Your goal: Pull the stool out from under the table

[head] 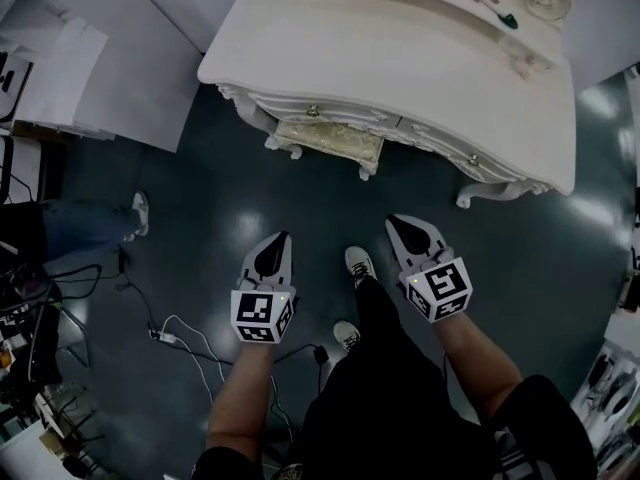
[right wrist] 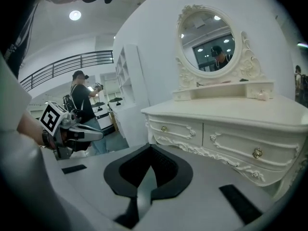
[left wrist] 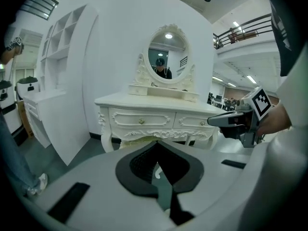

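Teal floor lies bare from the left tool and right tool up to the table at 12 o'clock. What hems it in? asks one.

White panels at 10, a bystander's leg at 9, loose cables at 7, says the other.

And the stool?

Tucked under the table's front edge. Only a strip of pale seat and two feet show.

The tools?

Both pressed together, pinching nothing, well apart from the stool.

Anything unclear?

The table's back is cut off at 12. Small things on it at 1 are hard to name; one may be a brush.
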Demonstrator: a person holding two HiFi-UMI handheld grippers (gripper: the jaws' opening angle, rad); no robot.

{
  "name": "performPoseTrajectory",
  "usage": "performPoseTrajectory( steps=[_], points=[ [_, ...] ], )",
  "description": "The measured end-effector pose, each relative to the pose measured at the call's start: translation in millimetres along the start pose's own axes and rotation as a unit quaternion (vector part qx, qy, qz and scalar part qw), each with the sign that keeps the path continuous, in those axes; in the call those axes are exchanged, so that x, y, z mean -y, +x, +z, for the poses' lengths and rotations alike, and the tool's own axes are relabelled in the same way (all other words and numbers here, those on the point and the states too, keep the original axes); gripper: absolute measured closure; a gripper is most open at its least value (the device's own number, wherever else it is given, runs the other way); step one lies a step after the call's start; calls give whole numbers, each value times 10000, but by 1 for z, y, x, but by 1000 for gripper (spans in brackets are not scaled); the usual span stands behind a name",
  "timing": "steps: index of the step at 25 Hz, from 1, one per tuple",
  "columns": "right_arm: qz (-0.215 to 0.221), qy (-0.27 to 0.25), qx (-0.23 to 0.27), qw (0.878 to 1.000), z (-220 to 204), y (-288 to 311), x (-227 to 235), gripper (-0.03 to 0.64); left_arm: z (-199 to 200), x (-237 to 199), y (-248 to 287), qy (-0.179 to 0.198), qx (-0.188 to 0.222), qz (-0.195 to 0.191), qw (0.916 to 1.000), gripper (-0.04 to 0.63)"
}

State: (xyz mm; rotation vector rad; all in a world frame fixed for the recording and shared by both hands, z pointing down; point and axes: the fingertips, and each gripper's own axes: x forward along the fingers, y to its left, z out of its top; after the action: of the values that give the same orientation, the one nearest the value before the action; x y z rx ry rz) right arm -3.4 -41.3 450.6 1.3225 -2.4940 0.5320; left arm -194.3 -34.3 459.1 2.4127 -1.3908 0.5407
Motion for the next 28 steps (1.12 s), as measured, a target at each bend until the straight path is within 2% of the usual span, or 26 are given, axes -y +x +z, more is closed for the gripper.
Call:
performPoseTrajectory(
  steps=[8, 17, 18, 20, 24, 25, 27, 28],
  points=[
    [-211, -125, -37, 9997, -79, 70, 49, 589, -71, -53, 88, 94, -14, 203, 9997, 588],
    [-496, -181, 120, 9985, -172, 136, 96, 583, -168, -89, 170, 167, 71, 186, 9997, 588],
    [-522, -193, 113, 9984, -182, 140, 100, 559, -177, -90, 177, 160, 89, 180, 9997, 588],
    [-614, -209, 101, 9978, -202, 152, 111, 465, -194, -95, 191, 145, 142, 181, 9996, 588],
    [-802, -317, 69, 9962, -245, 184, 137, 453, -230, -110, 226, 131, 216, 247, 9994, 584],
    [-845, -361, 50, 9958, -255, 192, 144, 445, -238, -114, 236, 141, 223, 249, 9993, 571],
    [-960, -479, 27, 9942, -272, 207, 158, 410, -251, -119, 254, 171, 259, 240, 9992, 494],
    [-1033, -525, 33, 9933, -279, 214, 166, 396, -256, -122, 263, 202, 302, 235, 9991, 491]
  ],
)
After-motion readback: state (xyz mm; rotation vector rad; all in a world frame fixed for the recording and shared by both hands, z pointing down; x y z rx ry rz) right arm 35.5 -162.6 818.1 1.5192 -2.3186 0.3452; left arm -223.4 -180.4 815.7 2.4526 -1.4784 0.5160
